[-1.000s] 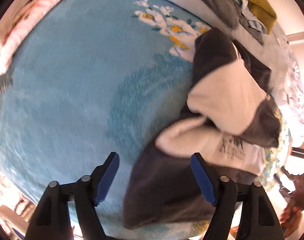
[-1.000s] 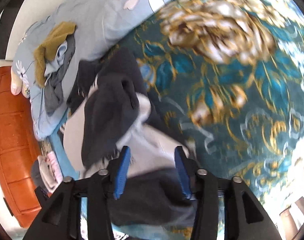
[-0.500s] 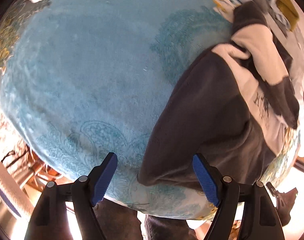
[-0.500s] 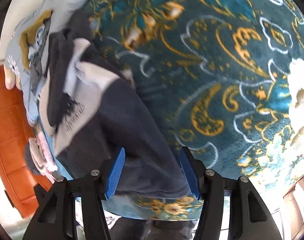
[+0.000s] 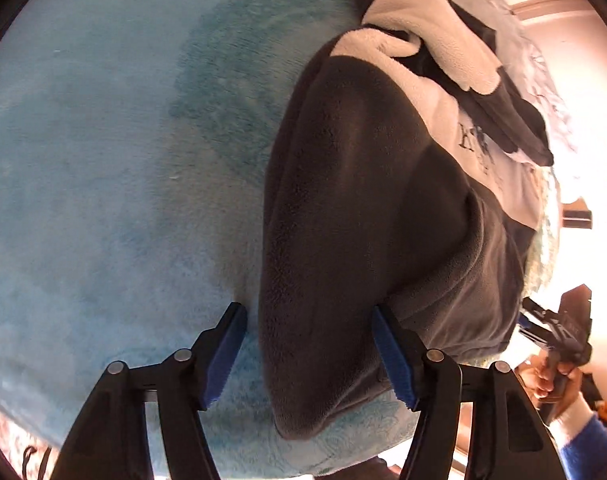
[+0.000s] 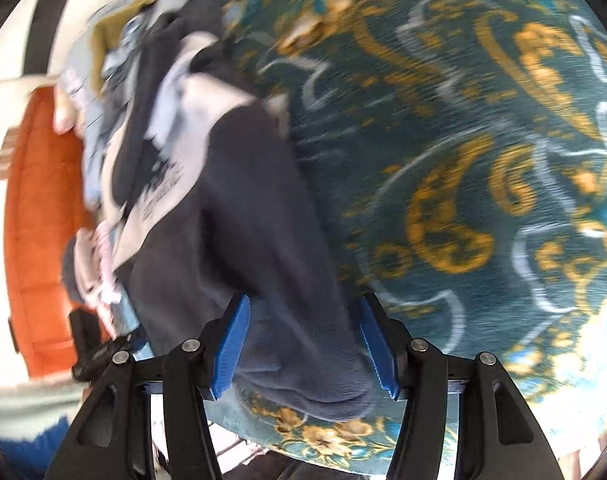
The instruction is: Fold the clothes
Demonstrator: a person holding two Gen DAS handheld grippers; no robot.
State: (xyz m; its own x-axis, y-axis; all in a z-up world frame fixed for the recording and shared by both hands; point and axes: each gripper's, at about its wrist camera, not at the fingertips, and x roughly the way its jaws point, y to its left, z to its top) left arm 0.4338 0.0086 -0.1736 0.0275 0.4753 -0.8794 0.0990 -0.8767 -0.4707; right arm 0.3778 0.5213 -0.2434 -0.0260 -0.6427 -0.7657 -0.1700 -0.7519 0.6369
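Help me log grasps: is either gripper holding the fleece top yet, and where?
Neither yet. The left gripper, whose jaws have just been closing, and the right gripper each straddle a bottom hem corner of the grey fleece top, pads not pressing.

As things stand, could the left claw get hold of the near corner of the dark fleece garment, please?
Probably yes: the left claw already straddles the dark fleece garment at its near corner, jaws just closing, nothing lying over that corner.

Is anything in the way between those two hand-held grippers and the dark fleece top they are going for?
Nothing visible. The dark fleece top already lies between the blue pads of the left hand-held gripper, whose jaws have just been closing, and its hem sits between the pads of the right hand-held gripper. Only the blanket lies underneath.
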